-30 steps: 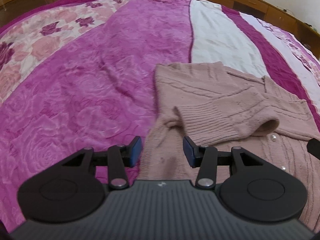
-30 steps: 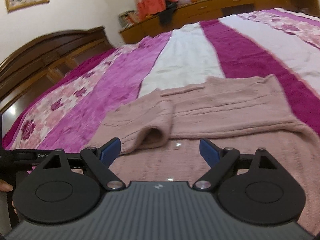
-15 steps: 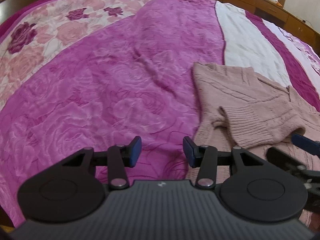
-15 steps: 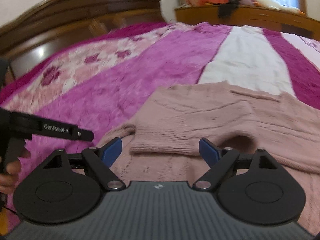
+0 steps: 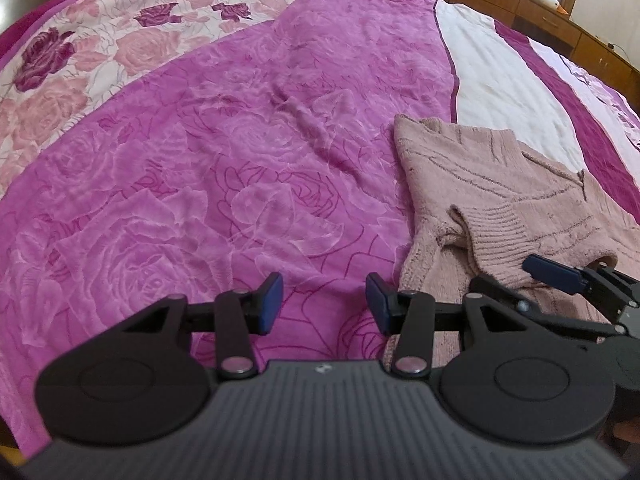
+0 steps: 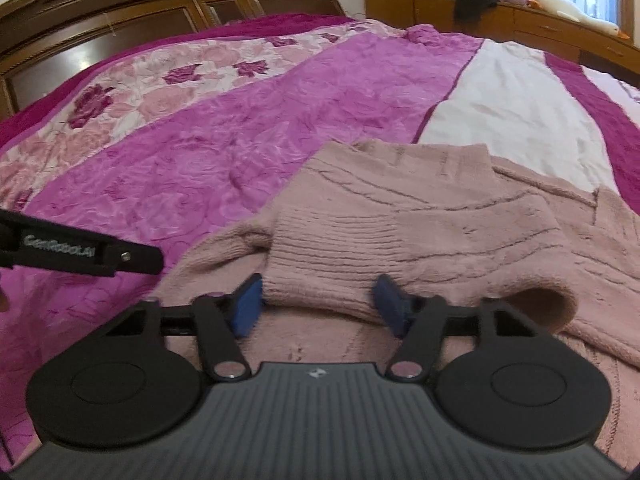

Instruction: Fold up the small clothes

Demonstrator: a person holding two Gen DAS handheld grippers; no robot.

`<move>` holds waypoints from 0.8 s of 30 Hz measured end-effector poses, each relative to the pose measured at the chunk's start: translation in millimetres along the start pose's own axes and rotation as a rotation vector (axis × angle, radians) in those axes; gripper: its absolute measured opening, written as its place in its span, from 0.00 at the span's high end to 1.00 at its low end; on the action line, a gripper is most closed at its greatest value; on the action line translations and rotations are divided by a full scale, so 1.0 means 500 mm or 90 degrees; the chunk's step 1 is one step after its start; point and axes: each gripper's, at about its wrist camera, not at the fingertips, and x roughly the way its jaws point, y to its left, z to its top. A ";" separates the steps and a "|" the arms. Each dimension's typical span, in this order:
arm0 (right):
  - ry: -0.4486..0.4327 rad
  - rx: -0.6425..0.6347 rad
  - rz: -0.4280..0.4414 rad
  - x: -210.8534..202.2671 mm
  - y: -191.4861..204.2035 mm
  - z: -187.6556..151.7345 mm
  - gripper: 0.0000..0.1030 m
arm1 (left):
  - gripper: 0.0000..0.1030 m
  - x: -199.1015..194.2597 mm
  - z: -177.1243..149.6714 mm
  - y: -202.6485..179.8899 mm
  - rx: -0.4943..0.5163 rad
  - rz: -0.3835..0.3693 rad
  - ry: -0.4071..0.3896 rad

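Note:
A dusty pink knitted cardigan point(image 5: 480, 176) lies flat on the bed, one sleeve folded across its body, ribbed cuff point(image 5: 500, 240) toward me. In the right wrist view the cardigan point(image 6: 420, 208) fills the middle and right. My left gripper point(image 5: 324, 308) is open and empty over the magenta bedspread, just left of the cardigan's edge. My right gripper point(image 6: 320, 304) is open, its blue pads on either side of the ribbed cuff point(image 6: 332, 256), not closed on it. It also shows in the left wrist view point(image 5: 560, 280).
The bedspread point(image 5: 240, 140) has magenta, floral pink and white stripes. A dark wooden headboard point(image 6: 160, 12) stands at the far left. A low wooden cabinet point(image 6: 500, 16) with clothes and a plush goose runs along the far wall.
Both grippers have swung left. The left one has left the cardigan and is now over the bedspread. The right one has moved down to the cuff and its jaws have narrowed.

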 end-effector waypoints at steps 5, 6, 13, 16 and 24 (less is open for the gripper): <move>-0.005 0.010 -0.018 -0.001 -0.012 0.006 0.82 | 0.54 0.001 -0.002 -0.007 0.004 -0.001 0.001; -0.010 0.023 -0.015 -0.006 -0.020 0.010 0.84 | 0.54 0.000 -0.002 -0.010 0.007 -0.004 0.001; -0.094 0.100 -0.037 -0.091 -0.103 0.060 0.86 | 0.54 -0.009 0.021 -0.052 0.038 -0.025 -0.023; -0.125 0.139 -0.056 -0.131 -0.162 0.081 0.86 | 0.54 -0.009 0.038 -0.076 0.046 -0.041 -0.035; -0.165 0.223 -0.160 -0.214 -0.337 0.069 0.86 | 0.54 0.023 0.082 -0.143 0.065 -0.083 -0.060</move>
